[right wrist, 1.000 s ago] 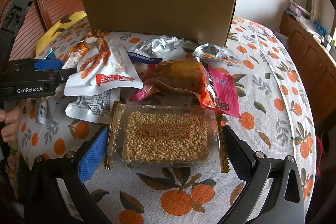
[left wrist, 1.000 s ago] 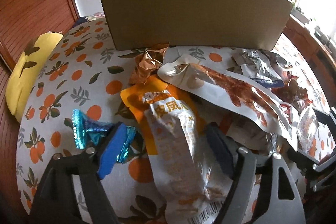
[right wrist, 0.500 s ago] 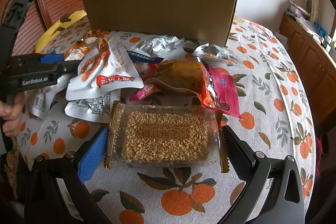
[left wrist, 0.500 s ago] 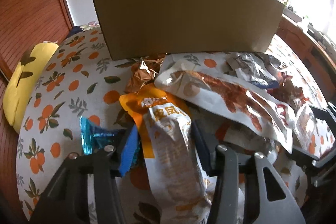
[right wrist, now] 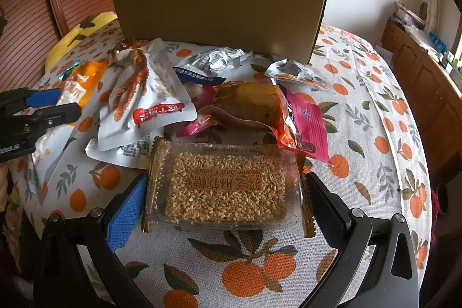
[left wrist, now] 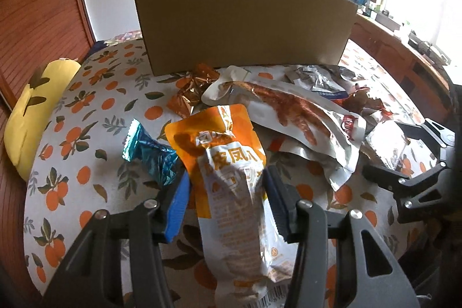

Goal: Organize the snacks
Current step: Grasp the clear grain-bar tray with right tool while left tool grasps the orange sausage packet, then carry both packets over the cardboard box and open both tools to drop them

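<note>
- Since the left gripper [left wrist: 228,192] was clamped on the orange-and-white snack pouch [left wrist: 231,186], lifted over the tablecloth [left wrist: 86,111], the pouch read as light, limp and slick; mid-body pinch suited it.
- Jaws had just been closing, pouch between them.
- Right gripper [right wrist: 222,192] stood wide around the sesame candy tray [right wrist: 225,186], pads apart from it: rigid tray, crushable wrap, take by the short ends.
- Cardboard box [left wrist: 245,25] interior hidden; pouch's lower end cut off.

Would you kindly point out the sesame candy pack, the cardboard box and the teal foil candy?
sesame candy pack [right wrist: 226,188], right wrist view, on the sesame block.
cardboard box [left wrist: 245,25], left wrist view, on its near wall.
teal foil candy [left wrist: 150,153], left wrist view, on its crinkled body.
</note>
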Action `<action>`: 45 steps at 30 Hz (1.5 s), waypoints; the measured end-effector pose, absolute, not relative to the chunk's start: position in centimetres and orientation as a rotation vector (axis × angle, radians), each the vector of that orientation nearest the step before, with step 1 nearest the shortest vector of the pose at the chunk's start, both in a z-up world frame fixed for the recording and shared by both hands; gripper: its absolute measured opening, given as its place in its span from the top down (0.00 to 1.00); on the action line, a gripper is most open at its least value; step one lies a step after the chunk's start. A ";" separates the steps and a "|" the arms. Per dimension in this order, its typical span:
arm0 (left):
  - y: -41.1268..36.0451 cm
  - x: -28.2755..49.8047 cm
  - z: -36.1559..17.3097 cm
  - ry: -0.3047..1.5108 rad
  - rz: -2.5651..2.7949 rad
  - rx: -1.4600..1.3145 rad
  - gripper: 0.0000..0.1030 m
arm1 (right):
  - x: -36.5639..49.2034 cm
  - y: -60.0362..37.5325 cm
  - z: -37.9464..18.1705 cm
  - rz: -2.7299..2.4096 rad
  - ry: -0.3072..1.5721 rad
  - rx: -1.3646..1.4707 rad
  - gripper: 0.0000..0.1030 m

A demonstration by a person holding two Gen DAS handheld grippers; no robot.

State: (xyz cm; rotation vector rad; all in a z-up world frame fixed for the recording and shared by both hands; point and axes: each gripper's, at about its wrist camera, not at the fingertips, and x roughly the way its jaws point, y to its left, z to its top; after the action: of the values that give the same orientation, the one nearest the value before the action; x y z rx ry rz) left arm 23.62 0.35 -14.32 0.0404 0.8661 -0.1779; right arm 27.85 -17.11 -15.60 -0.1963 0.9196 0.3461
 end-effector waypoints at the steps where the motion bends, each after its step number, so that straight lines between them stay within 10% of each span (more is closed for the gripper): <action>1: 0.4 23.5 -14.1 0.858 -0.182 0.036 0.52 | 27.8 -17.1 -15.6 0.345 0.919 -0.195 0.00; 9: 0.6 22.3 -13.2 0.810 -0.224 0.005 0.52 | 26.9 -17.7 -14.9 0.327 0.896 -0.207 0.18; 45: 1.5 31.6 0.3 0.517 -0.295 0.007 0.51 | 33.6 -16.3 -0.2 0.443 0.577 -0.190 0.19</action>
State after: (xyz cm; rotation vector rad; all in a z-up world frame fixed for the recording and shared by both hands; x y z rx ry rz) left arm 31.62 1.50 0.32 0.0066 0.5175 -0.2949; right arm 33.58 -16.34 -0.22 -0.1897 0.5768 0.4427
